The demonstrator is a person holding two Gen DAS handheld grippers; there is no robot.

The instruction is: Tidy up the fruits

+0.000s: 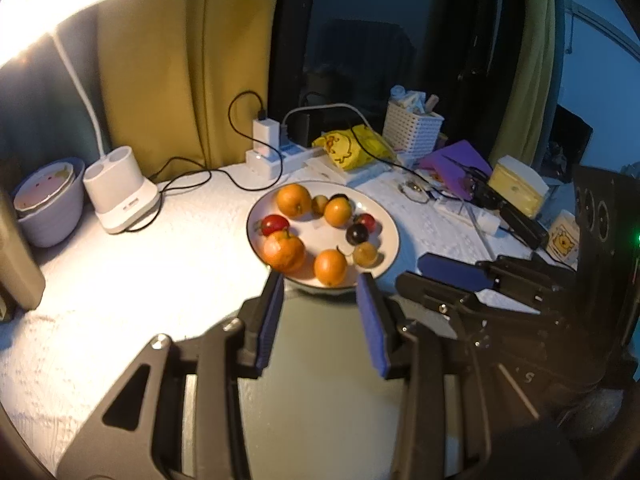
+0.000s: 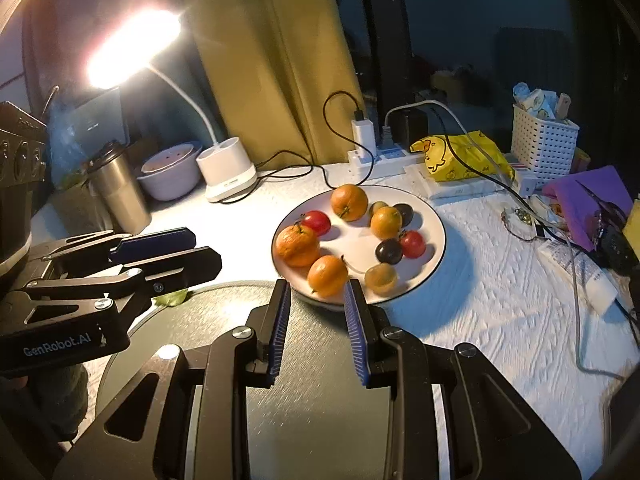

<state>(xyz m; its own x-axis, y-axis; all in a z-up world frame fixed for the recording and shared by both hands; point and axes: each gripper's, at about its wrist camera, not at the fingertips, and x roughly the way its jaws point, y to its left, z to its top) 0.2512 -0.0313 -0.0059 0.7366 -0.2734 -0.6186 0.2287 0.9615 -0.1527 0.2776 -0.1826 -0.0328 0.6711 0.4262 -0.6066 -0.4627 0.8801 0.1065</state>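
- A white plate point(image 2: 434, 224) sits mid-surface point(image 2: 500, 312) and holds four oranges point(image 2: 349, 201), two red fruits point(image 2: 317, 222), a dark plum-like fruit point(image 2: 389, 251) and a yellowish one point(image 2: 380, 279).
- An empty grey round tray point(image 2: 312, 360) lies at the near edge, touching the plate.
- The white perforated basket point(image 2: 542, 146) at the far right holds small packets.
- The lilac bowl point(image 2: 170, 176) nests another bowl.
- The left tool point(image 2: 202, 252) reads "GenRobot.AI".
- The left tool and the right tool point(image 2: 316, 292) are both nearly pressed together, holding nothing.
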